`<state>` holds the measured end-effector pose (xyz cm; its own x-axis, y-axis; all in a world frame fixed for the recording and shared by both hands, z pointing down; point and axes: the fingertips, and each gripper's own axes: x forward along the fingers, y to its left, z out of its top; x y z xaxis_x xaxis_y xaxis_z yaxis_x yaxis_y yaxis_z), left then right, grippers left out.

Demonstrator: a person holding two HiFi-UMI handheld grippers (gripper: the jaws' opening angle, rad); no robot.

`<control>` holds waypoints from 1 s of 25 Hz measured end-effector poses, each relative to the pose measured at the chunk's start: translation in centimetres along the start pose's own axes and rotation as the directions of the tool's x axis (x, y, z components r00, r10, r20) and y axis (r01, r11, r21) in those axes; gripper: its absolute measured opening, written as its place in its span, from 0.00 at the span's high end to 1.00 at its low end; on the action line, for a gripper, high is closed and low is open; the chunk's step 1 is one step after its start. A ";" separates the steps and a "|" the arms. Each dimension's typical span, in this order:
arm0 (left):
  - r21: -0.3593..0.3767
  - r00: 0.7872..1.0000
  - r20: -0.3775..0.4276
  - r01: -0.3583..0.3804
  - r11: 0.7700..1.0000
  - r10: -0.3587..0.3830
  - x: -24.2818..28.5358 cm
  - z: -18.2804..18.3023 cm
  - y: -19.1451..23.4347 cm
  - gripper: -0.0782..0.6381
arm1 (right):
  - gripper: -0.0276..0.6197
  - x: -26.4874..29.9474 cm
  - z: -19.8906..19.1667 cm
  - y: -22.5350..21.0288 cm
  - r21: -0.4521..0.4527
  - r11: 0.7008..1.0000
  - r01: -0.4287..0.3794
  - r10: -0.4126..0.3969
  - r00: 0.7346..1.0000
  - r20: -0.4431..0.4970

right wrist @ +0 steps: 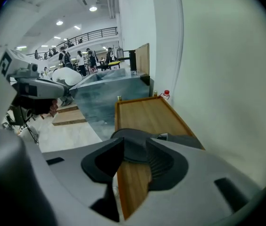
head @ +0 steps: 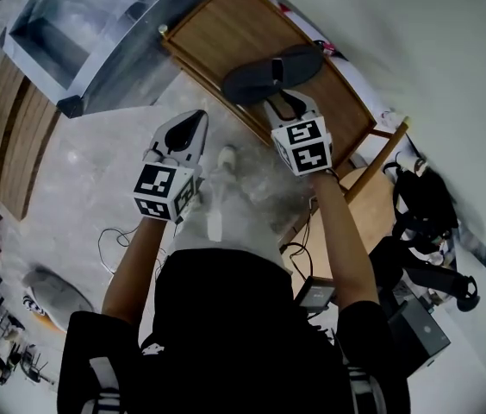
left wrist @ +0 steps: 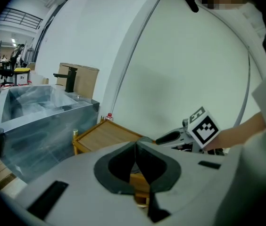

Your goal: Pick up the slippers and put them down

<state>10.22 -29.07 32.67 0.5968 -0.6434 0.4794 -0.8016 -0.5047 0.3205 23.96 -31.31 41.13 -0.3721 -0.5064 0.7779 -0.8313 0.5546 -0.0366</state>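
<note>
since my right gripper (right wrist: 134, 143) stands released, slipper (head: 260, 78) lies on table (head: 226, 24) at its twelve o'clock, end between jaw tips. left gripper (left wrist: 136, 147) clenched, empty, nine o'clock. risk: jaw catches slipper as i back off, dragging it over edge.

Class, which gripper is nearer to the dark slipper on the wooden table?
Right. The right gripper has one end of the slipper between its jaws; the left gripper is off the table, over the floor, apart from it.
</note>
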 end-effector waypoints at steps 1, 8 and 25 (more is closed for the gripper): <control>-0.001 1.000 -0.002 -0.003 1.000 0.003 0.3 -0.3 0.1 0.88 | 0.75 0.7 -0.4 -0.3 -0.001 1.000 -0.004 0.004 1.000 -0.013; 0.010 0.999 0.001 -0.038 0.999 0.038 1.5 -1.7 1.9 0.88 | 0.58 4.6 -2.1 -2.0 -0.020 1.000 -0.022 0.020 0.997 -0.076; -0.016 0.997 -0.050 -0.052 0.999 0.051 3.6 -3.8 3.2 0.88 | 0.54 10.2 -3.7 -2.8 -0.047 0.997 -0.065 0.057 0.985 -0.160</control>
<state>9.67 -30.80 38.48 0.5526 -0.6390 0.5350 -0.8319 -0.4612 0.3086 24.02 -35.62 51.47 -0.3479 -0.3619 0.8649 -0.7850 0.6168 -0.0577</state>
